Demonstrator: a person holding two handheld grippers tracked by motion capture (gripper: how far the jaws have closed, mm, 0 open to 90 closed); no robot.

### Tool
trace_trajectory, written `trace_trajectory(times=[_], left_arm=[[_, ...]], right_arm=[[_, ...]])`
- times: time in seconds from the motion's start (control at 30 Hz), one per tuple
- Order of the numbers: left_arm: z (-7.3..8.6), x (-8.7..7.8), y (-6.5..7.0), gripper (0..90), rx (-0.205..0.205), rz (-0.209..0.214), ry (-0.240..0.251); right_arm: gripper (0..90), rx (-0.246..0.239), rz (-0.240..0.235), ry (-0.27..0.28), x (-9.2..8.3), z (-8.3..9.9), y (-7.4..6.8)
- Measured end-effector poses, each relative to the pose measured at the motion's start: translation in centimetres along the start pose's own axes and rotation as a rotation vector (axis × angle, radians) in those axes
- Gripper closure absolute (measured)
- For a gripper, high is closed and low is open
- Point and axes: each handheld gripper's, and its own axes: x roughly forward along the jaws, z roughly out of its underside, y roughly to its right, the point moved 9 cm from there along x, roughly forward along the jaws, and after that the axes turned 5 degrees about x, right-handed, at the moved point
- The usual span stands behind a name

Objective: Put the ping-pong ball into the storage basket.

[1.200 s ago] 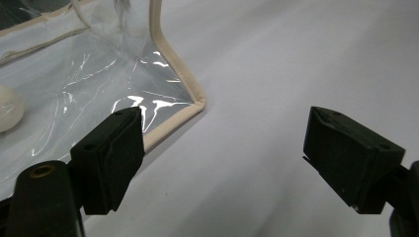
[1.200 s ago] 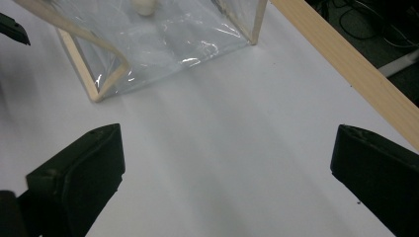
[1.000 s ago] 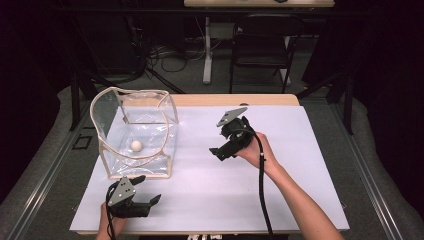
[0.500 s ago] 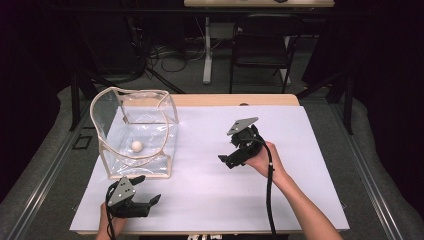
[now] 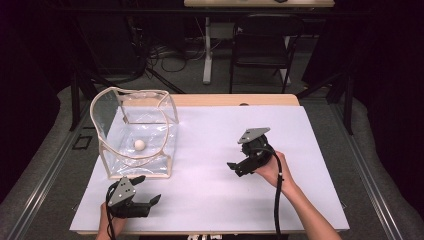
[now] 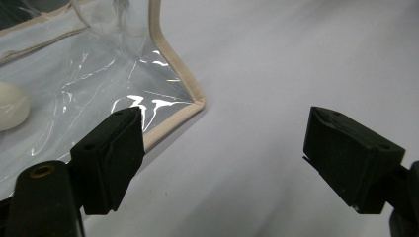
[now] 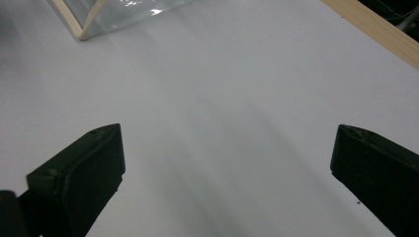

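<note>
A clear plastic bag (image 5: 135,135) with beige trim stands open at the table's left, and a small white ball (image 5: 139,144) lies on its floor. The left gripper view shows the bag's near corner (image 6: 195,101) and part of the ball (image 6: 12,111). My left gripper (image 5: 148,190) rests open near the front edge, just below the bag, with nothing between its jaws. My right gripper (image 5: 236,167) is held open over the white sheet right of centre, empty, its jaws pointing left toward the bag. In the right gripper view a bag corner (image 7: 86,27) is at top left.
A white sheet (image 5: 215,200) covers most of the wooden table (image 5: 235,99). Beyond the far edge stand a dark chair (image 5: 262,40), a table leg and cables on the floor.
My right gripper has drawn back toward the front and right, away from the bag. The left gripper and the bag have stayed put.
</note>
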Motion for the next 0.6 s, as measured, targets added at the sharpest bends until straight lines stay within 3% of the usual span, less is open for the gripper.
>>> trace_trajectory(times=[0.6], left_arm=[[0.0, 0.1, 0.1, 16.3, -0.002, 0.001, -0.003]], right_arm=[[0.0, 0.026, 0.015, 0.009, -0.9, 3.9, -0.3]])
